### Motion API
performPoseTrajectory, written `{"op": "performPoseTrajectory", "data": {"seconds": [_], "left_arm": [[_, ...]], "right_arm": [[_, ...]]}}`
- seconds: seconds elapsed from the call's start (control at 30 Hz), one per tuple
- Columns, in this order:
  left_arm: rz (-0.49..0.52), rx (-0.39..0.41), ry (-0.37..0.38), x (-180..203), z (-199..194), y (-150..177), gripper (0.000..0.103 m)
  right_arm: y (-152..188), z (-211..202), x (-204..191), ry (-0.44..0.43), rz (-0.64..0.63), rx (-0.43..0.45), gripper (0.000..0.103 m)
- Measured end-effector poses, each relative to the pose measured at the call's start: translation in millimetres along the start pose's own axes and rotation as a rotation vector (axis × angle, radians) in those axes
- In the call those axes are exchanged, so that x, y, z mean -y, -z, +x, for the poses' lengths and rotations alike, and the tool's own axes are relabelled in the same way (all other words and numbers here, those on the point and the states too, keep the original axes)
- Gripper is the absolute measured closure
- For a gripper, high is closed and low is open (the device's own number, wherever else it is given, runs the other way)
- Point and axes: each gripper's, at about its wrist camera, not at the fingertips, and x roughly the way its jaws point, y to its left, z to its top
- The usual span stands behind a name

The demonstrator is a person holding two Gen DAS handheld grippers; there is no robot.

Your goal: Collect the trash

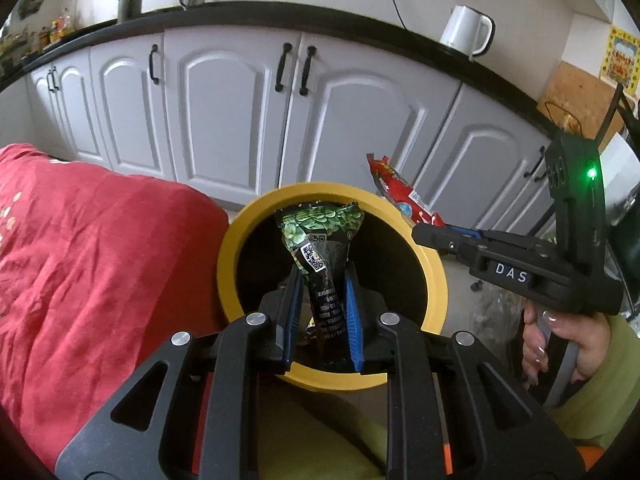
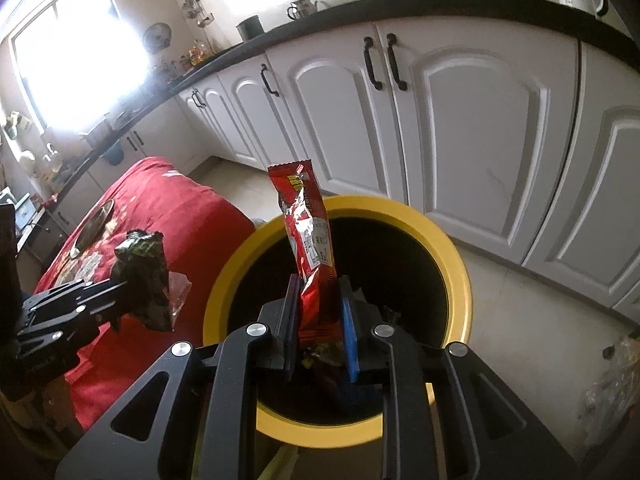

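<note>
Over the yellow-rimmed bin (image 1: 434, 280), the left gripper (image 1: 322, 280) has its jaws closed on a green wrapper (image 1: 320, 236) while the right gripper (image 2: 320, 292), just beside it, clamps a red wrapper (image 2: 306, 220), both wrappers standing upright above the bin's dark mouth.

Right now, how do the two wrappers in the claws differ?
The green wrapper is dark, crumpled and squat; the red wrapper is glossy, long and stands upright. Left claw holds the green one, right claw the red. Both are pinched above the yellow bin.
</note>
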Motion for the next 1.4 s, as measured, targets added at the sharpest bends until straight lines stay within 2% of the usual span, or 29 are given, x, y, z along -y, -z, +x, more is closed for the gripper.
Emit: {"op": "performPoseTrajectory", "data": {"seconds": [0.23,0.33,0.43,0.5,0.57,0.63,0.7,0.77,0.83,0.9,1.0,1.1,1.2,1.3,1.4], "left_arm": [[0.009,-0.042,0.005,1,22,-3,0.085],[0.010,-0.055,0.000,0,32,-5,0.082],[0.001,-0.066,-0.009,-4,39,-8,0.059],[-0.012,-0.072,-0.010,-7,40,-9,0.054],[-0.028,-0.079,-0.014,-12,40,-10,0.039],[-0.051,-0.074,-0.024,-19,37,-11,0.030],[-0.071,-0.069,-0.034,-25,31,-12,0.021],[-0.094,-0.052,-0.043,-33,23,-13,0.013],[-0.115,-0.035,-0.055,-41,14,-14,0.011],[-0.144,-0.015,-0.079,-52,1,-15,0.011],[-0.170,0.014,-0.113,-64,-18,-14,0.011],[-0.173,0.052,-0.167,-75,-43,-9,0.011],[-0.176,0.092,-0.211,-84,-66,0,0.011],[-0.168,0.117,-0.240,-88,-85,11,0.011],[-0.149,0.147,-0.264,-89,-102,25,0.011]], "right_arm": [[5,7,12,0.001,0.035,-0.015,0.082],[7,7,18,0.004,0.062,-0.016,0.070],[8,6,26,0.019,0.080,-0.015,0.065],[8,6,30,0.027,0.089,-0.016,0.065],[9,4,33,0.037,0.094,-0.015,0.061],[9,2,33,0.051,0.093,-0.013,0.054],[8,-1,31,0.078,0.085,-0.005,0.038],[7,-3,26,0.098,0.073,0.005,0.031],[5,-5,19,0.106,0.053,0.010,0.026],[2,-11,7,0.123,0.027,0.028,0.016],[-4,-22,-15,0.135,-0.010,0.063,0.007],[-7,-29,-43,0.140,-0.056,0.079,0.006],[-6,-30,-73,0.136,-0.091,0.059,0.006],[1,-29,-102,0.104,-0.102,0.037,0.006],[11,-29,-127,0.101,-0.102,0.061,0.006]]}}
